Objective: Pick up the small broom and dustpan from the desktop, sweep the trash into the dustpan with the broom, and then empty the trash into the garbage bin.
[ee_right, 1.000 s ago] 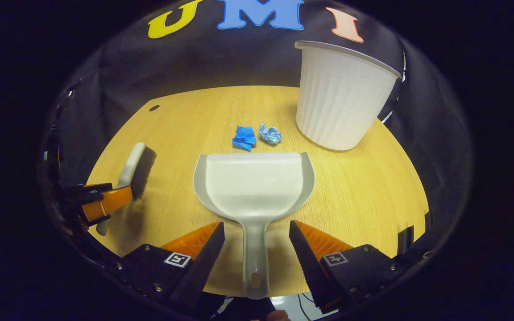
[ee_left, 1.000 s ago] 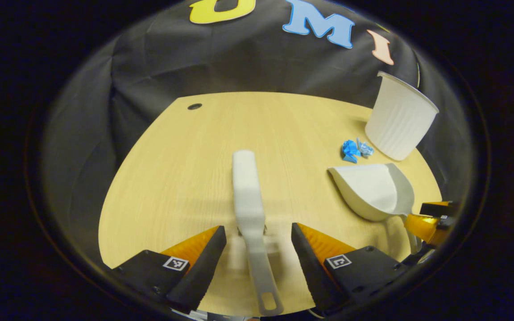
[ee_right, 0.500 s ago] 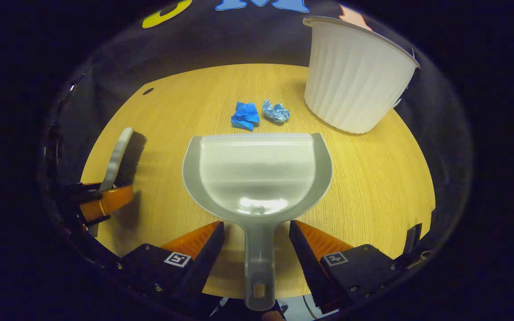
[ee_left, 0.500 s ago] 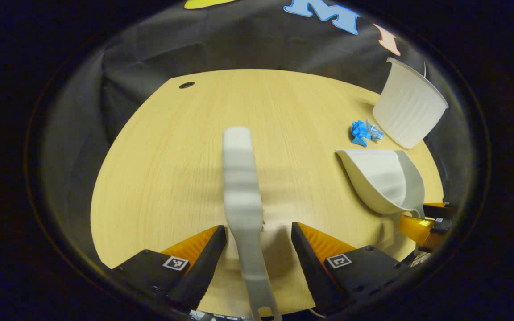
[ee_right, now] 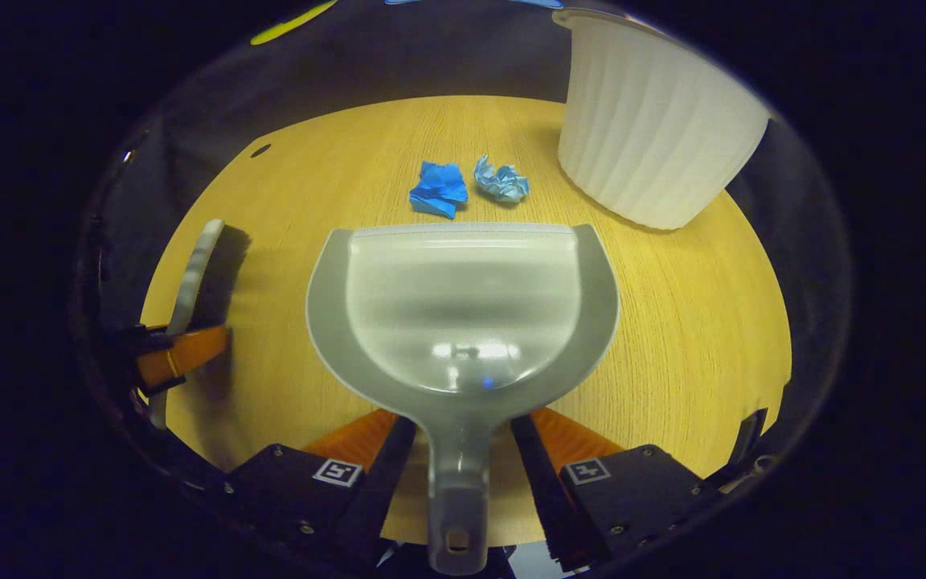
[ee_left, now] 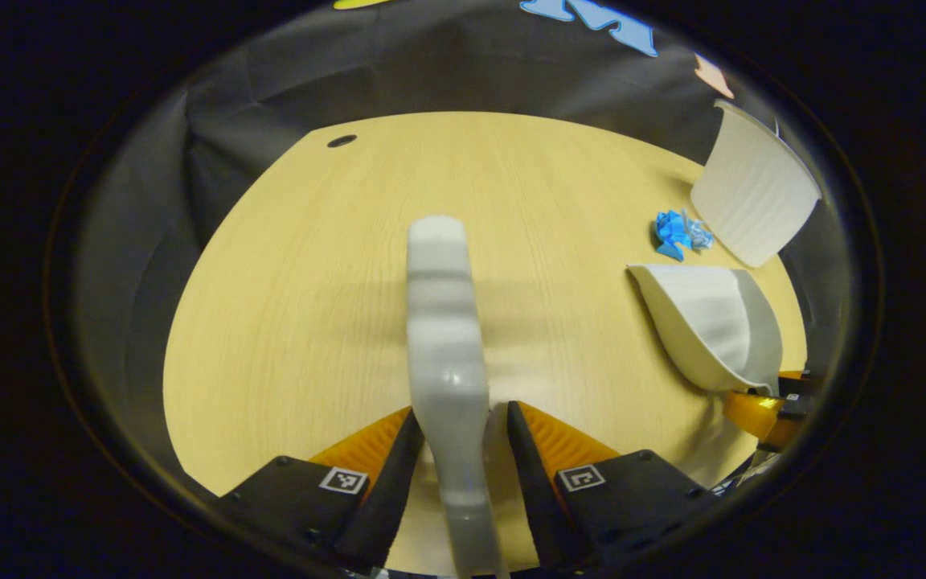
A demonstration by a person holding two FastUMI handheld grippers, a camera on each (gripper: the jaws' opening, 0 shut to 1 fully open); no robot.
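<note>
The round wooden desktop [ee_right: 672,338] is pale yellow with a fine straight grain and one small dark hole [ee_right: 260,150] near its far left edge. The plastic dustpan [ee_right: 463,310] is light grey with a glossy paler inside. The small plastic broom [ee_left: 443,322] is whitish grey on its back, with dark bristles [ee_right: 226,269]. The ribbed plastic garbage bin [ee_right: 656,137] is white. Two crumpled paper scraps lie near the far edge: one bright blue [ee_right: 437,189], one paler blue with white [ee_right: 500,180].
</note>
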